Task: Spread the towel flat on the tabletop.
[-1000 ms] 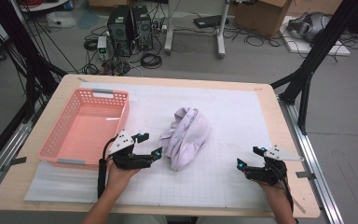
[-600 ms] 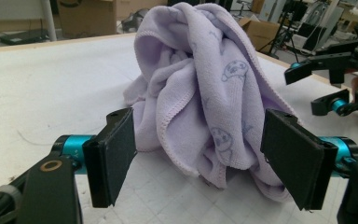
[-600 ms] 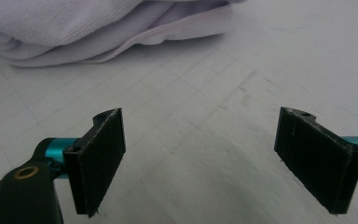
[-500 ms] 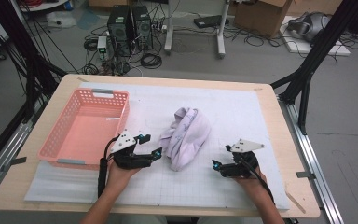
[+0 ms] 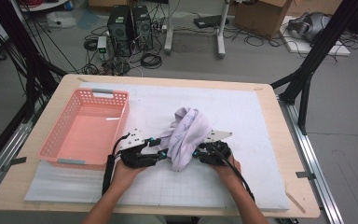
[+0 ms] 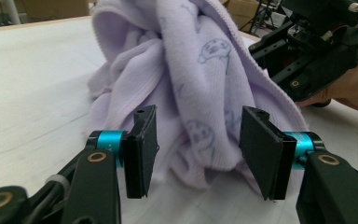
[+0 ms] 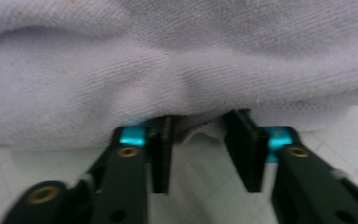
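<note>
- High view puts your lilac towel point(image 5: 186, 135) bunched in a heap at the middle of the white mat point(image 5: 256, 116), with your two grippers closing in from 9 and 3 o'clock of it
- Your left gripper point(image 5: 161, 151) has just been closing its jaws; in the left gripper view point(image 6: 193, 156) the pads point(image 6: 142, 149) stand either side of a hanging fold, the left-hand one with a gap to the cloth, so it reads as released, poised to pinch that near fold
- Your right gripper point(image 5: 196, 153) has just been closing too; in the right gripper view point(image 7: 198, 140) the jaws are narrow with a small tuck of the towel's lower edge between them, but whether the pads truly bite I cannot tell
- Taking both sides low at the near edge looks meant to lift the heap evenly, so it does not unroll
- Your pink basket point(image 5: 65, 154) sits at 9 o'clock of the towel, just beyond your left hand point(image 5: 130, 168), likely where the cloth belongs
- Nothing lies between towel and basket except your own left gripper and its cable; mind the basket's near wall when you swing across
</note>
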Available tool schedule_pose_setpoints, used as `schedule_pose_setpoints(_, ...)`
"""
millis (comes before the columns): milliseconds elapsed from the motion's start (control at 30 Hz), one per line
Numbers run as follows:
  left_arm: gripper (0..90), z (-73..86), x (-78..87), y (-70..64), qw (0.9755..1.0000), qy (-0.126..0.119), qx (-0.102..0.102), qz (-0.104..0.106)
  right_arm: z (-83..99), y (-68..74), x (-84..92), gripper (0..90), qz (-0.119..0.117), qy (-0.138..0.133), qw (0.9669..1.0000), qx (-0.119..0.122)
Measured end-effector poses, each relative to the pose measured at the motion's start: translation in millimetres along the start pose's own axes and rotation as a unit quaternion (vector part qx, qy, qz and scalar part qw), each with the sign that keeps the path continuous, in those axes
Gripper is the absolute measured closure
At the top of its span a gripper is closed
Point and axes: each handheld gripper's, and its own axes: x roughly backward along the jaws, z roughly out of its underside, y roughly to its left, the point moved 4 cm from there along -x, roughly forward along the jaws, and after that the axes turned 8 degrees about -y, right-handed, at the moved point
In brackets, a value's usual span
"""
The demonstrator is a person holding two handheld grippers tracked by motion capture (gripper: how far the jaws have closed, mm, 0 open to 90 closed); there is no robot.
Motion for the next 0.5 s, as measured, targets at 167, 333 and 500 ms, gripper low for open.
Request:
schedule_pose_setpoints(167,46.0,2.5,-19.0,-5.6,0.9996,0.027,0.001,0.008,-0.2,2.8,7.9,81.0,-0.016,0.024,0.9994,-0.017)
schedule_pose_setpoints(333,82.3,3.6,-22.3,-15.5,0.9977,0.056,-0.026,0.028,8.8,-0.5,37.4,80.7,-0.036,0.021,0.9978,-0.051)
schedule_pose_setpoints(500,82.8,-4.7,-9.7,-18.7,0.9981,0.025,0.002,0.057,32.0,-4.9,73.9,80.7,-0.038,0.016,0.9960,-0.079)
